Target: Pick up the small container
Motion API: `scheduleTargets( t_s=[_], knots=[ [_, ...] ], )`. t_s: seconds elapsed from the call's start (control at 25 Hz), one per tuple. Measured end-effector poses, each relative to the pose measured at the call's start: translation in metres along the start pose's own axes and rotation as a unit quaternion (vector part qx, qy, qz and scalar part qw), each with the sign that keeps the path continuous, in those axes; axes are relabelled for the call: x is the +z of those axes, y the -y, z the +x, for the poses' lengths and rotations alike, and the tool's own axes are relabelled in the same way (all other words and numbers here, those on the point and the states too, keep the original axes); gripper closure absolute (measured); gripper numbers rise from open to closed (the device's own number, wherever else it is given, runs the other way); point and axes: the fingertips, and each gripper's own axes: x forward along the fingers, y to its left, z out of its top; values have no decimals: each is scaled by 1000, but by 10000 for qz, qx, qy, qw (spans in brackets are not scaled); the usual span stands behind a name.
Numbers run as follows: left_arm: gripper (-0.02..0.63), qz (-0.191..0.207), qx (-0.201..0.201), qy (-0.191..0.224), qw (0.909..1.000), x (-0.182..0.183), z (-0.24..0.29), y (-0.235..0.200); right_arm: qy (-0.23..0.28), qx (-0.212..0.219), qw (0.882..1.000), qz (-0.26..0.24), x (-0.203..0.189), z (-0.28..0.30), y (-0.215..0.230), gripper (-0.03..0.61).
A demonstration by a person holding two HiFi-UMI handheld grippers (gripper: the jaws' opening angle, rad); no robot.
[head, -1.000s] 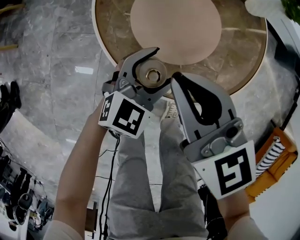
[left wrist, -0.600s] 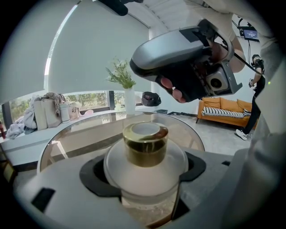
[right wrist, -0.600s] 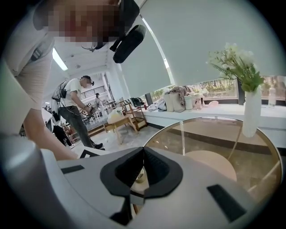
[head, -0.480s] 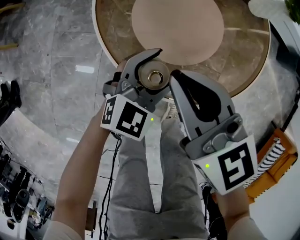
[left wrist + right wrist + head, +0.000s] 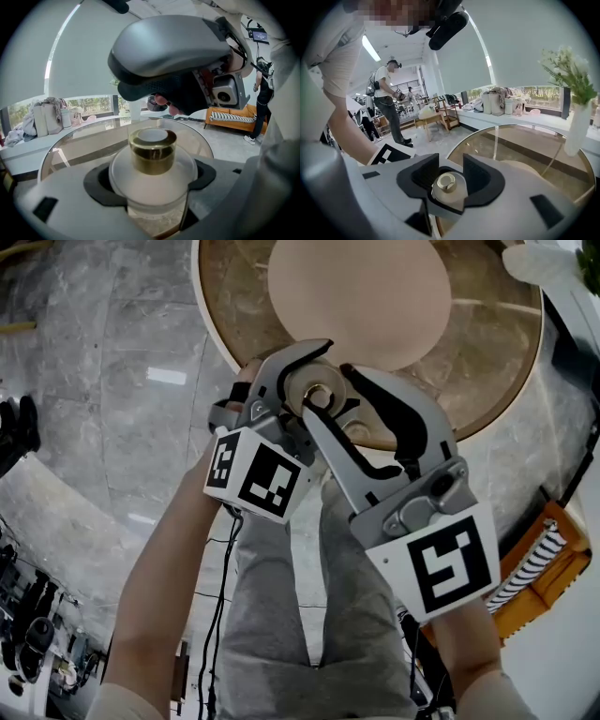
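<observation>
Container: small glass container point(image 5: 152, 192) with gold cap point(image 5: 152, 149), clear-walled and upright.
Location: over the near rim of the round glass worktop point(image 5: 506, 381), between both tools.
Left hand-held gripper point(image 5: 292, 379): jaws closed on the glass body, one dark pad against each side, cap standing clear above them.
Right hand-held gripper point(image 5: 330, 395): jaws have just been opening and now stand wide. The gold cap sits between the pads point(image 5: 480, 178), which do not press on it.
Arrangement: right jaws cross over the left jaws from the right side.
Below: grey-trousered legs point(image 5: 309, 615) on the marble floor point(image 5: 103, 427).
</observation>
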Motion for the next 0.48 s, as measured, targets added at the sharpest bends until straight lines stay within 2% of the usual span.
scheduleTargets(
  t_s=[0.24, 0.48],
  knots=[
    [273, -5, -13, 7, 10000, -6, -6, -5, -370, 144, 9975, -581, -19, 15, -14, 413],
    [273, 7, -26, 10, 10000, -6, -6, -3, -465, 280, 9964, -653, -36, 20, -18, 413]
  ],
)
